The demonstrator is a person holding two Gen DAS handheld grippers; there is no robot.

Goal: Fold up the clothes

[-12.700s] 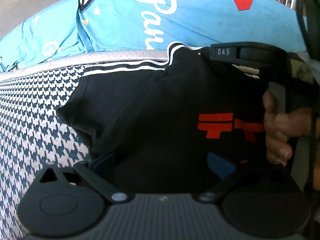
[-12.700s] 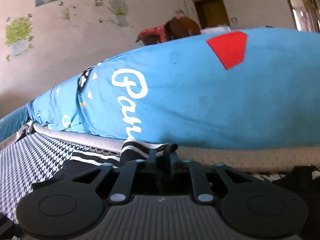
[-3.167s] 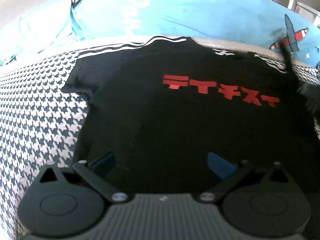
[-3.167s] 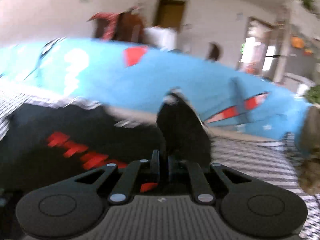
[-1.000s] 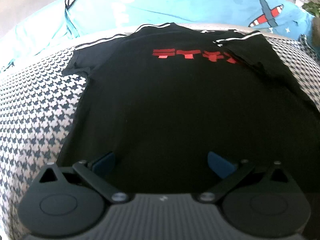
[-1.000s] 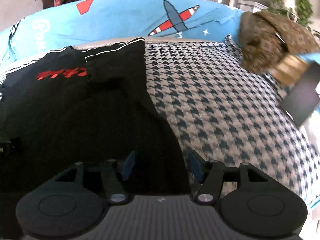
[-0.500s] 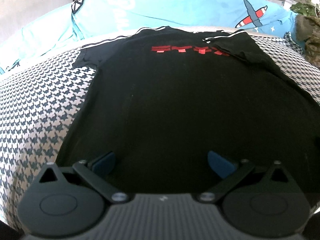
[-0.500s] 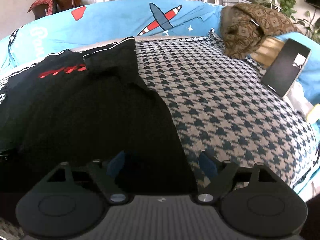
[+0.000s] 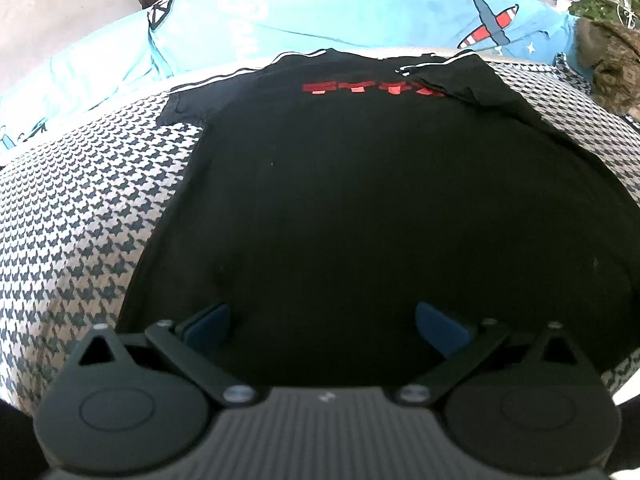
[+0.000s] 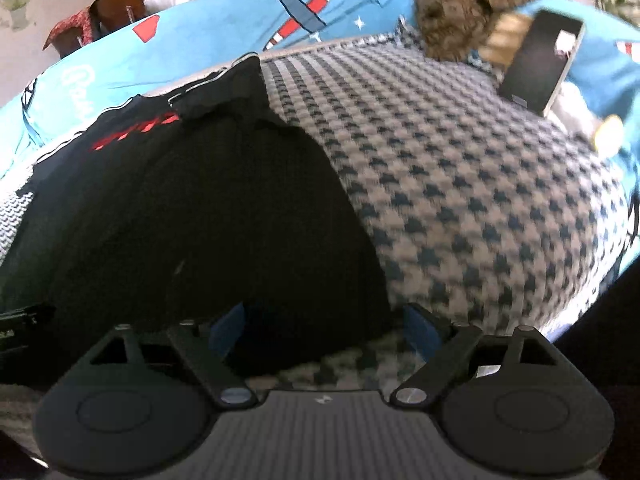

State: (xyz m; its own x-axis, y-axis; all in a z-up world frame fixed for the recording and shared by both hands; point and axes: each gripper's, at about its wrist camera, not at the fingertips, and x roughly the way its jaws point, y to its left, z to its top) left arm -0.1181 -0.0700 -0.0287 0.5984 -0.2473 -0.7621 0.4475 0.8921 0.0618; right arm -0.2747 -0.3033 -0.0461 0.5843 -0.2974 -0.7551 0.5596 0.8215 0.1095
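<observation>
A black T-shirt [image 9: 360,200] with red lettering [image 9: 372,88] lies spread on a houndstooth bedcover [image 9: 80,208]. Its right sleeve [image 9: 460,76] is folded inward over the chest. My left gripper [image 9: 322,322] stands open over the shirt's bottom hem, nothing between its blue pads. In the right wrist view the same T-shirt [image 10: 200,208] fills the left half, and my right gripper [image 10: 324,326] is open over its lower right hem corner, with the shirt's edge and the bedcover [image 10: 460,160] between the fingers.
A blue duvet [image 9: 380,12] with a plane print runs along the far side of the bed. At the right sit a brown furry cushion [image 10: 456,8], a black box [image 10: 540,60] and a small yellow item [image 10: 608,130]. The bed's near edge is just below both grippers.
Both grippers have drawn back from the collar and sleeve toward the shirt's bottom hem. The right gripper let go of the sleeve, now folded inward, and opened wider.
</observation>
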